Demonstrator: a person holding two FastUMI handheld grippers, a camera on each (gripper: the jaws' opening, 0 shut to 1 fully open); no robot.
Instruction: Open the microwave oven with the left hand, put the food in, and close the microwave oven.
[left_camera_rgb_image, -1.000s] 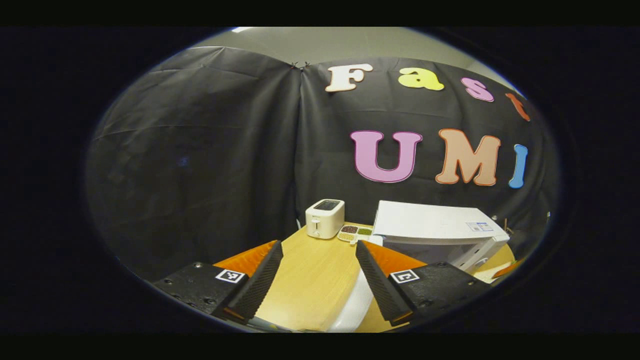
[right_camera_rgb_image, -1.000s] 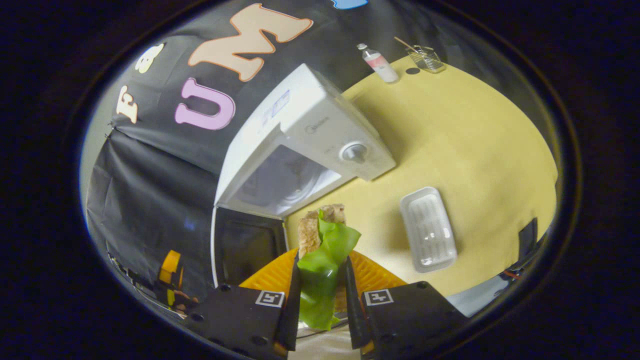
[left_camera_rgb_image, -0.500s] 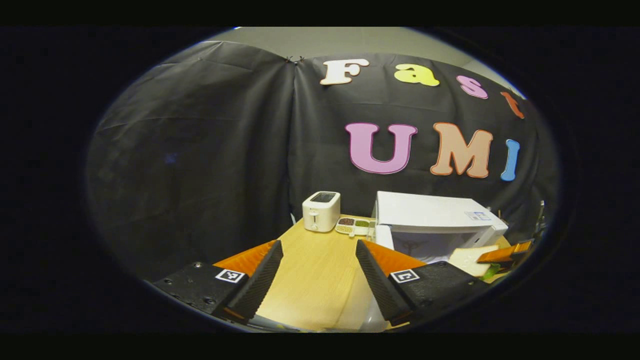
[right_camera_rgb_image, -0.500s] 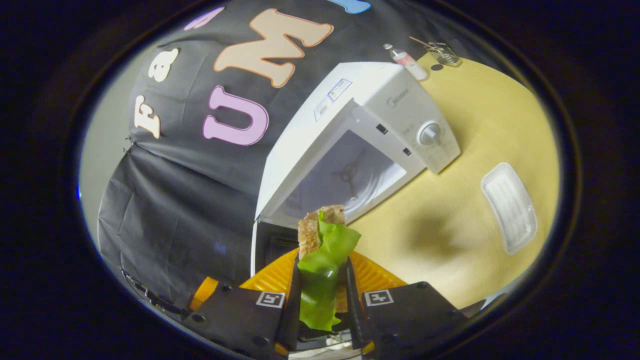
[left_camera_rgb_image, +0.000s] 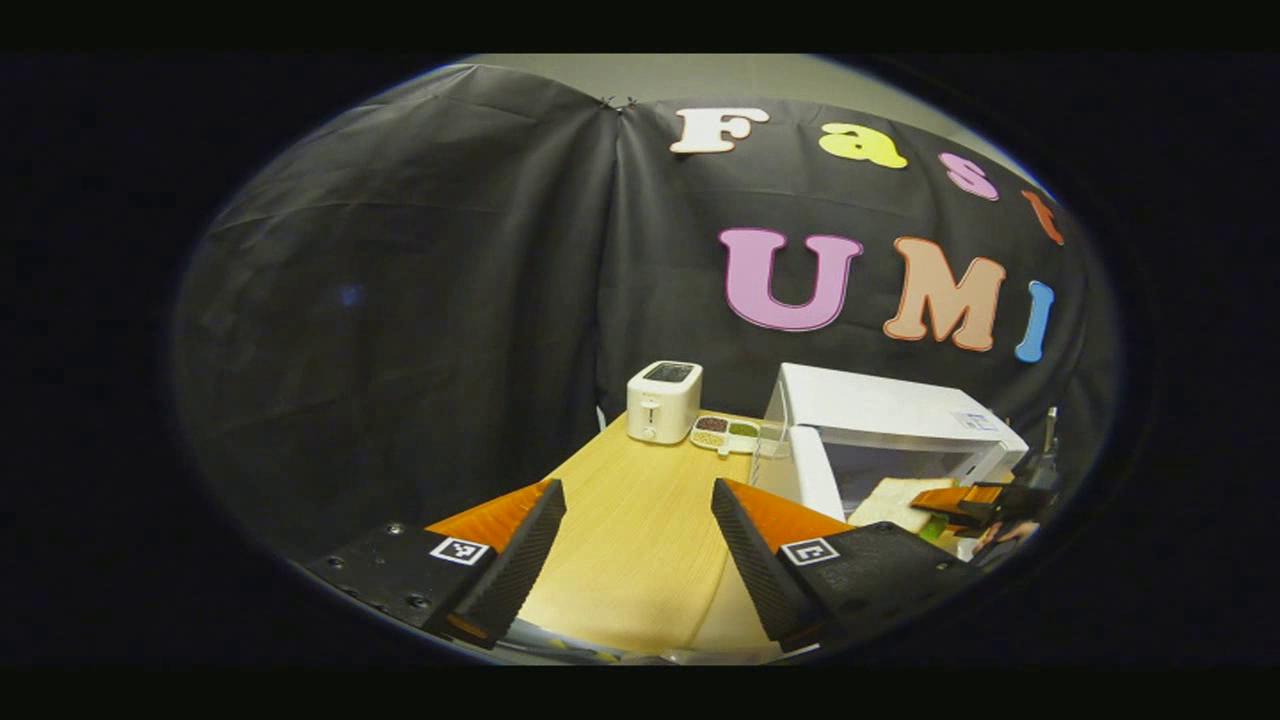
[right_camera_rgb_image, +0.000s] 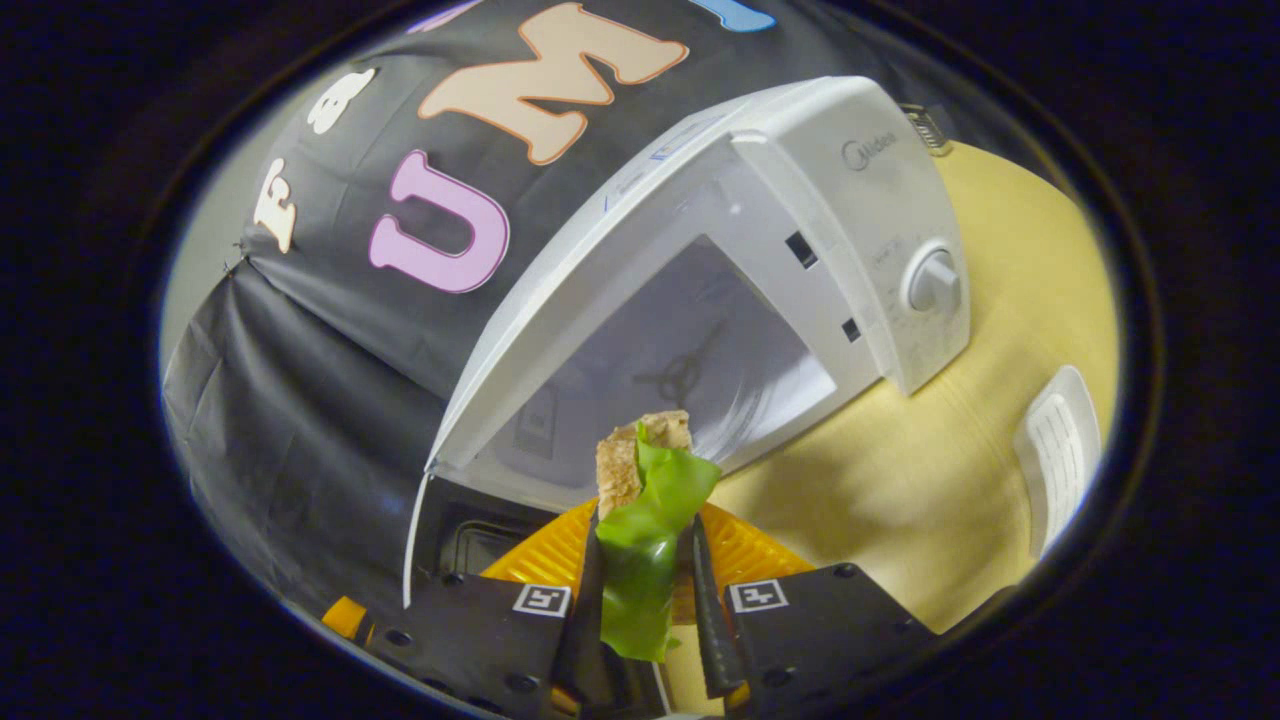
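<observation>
Right hand-held gripper (right_camera_rgb_image: 645, 610) squeezed tight on the sandwich (right_camera_rgb_image: 645, 520) — bread and green leaf poking out, right at the mouth of the white microwave (right_camera_rgb_image: 800, 210), door (right_camera_rgb_image: 470, 535) swung wide. Left hand-held gripper (left_camera_rgb_image: 638, 560) wide apart, holding nothing, above the table (left_camera_rgb_image: 640, 510) — toaster (left_camera_rgb_image: 663, 400) at the back.

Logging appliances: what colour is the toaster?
White, with a dark top; the toaster shows best in the left gripper view.

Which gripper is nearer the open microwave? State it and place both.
Right. The right gripper, shut on the sandwich, is just in front of the microwave cavity. The left gripper hangs open, back over the table, off to the microwave's door side.
</observation>
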